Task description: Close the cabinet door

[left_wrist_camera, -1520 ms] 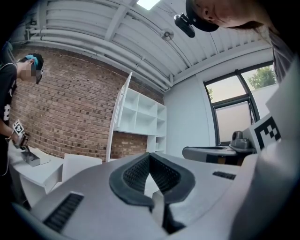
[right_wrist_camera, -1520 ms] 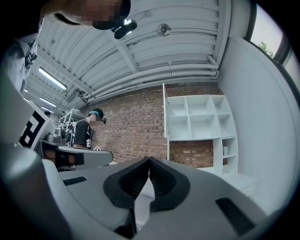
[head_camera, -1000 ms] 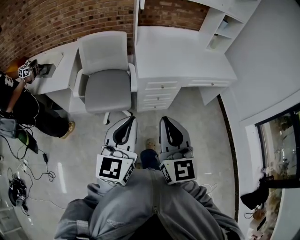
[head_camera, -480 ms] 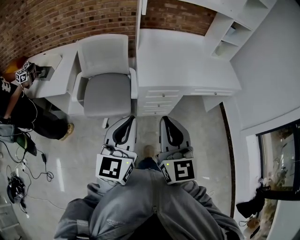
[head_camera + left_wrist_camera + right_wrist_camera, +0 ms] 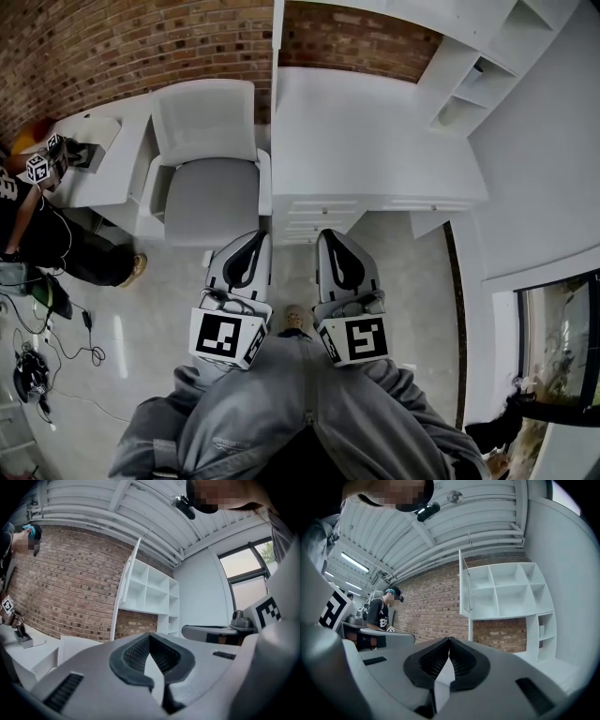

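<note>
A white wall cabinet (image 5: 506,590) with open shelves hangs above a white desk (image 5: 366,131). Its tall door (image 5: 464,585) stands swung open, edge-on to me; the same door (image 5: 125,585) shows in the left gripper view, and its top edge (image 5: 277,19) in the head view. My left gripper (image 5: 255,236) and right gripper (image 5: 330,234) are held level side by side in front of my body, pointing at the desk. Both are shut with nothing between the jaws, and both are well short of the door.
A white office chair (image 5: 211,159) stands left of the desk, in front of a lower white table (image 5: 103,159). Drawers (image 5: 314,211) sit under the desk front. A person (image 5: 37,216) stands at far left, and cables (image 5: 56,347) lie on the floor. Side shelves (image 5: 478,75) are at right.
Desk, chair and cabinet have drawn closer in the head view as I move forward. Both grippers keep their side-by-side pose and stay shut.
</note>
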{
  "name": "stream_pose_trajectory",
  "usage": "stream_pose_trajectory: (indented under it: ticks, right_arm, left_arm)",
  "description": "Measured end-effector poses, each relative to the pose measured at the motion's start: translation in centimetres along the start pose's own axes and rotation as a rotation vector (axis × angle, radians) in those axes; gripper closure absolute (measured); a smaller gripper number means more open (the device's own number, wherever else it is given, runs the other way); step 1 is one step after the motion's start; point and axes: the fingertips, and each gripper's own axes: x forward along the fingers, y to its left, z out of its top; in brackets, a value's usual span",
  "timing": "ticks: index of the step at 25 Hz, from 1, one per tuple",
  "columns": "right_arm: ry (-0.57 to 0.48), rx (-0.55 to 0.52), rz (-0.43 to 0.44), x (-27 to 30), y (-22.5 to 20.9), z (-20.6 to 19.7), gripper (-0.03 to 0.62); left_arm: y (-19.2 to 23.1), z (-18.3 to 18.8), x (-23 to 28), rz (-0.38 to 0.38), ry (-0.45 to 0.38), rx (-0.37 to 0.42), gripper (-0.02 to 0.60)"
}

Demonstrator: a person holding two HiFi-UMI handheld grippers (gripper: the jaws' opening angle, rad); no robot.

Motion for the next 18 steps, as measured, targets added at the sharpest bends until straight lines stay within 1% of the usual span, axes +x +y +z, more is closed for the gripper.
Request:
stream_pose_trajectory:
  ticks: [9, 18]
  right_arm:
    - [-0.012, 0.001, 0.067, 3.4, -4.4, -0.4, 0.568]
    - [-0.034, 0.017, 0.139, 5.8, -6.5, -0.7, 0.568]
  left_arm:
    - [-0.2, 0.1, 5.2, 0.051, -0.003, 0.009, 0.579]
    - [0.2, 0.2, 7.6, 0.122, -0.005, 0.018, 0.579]
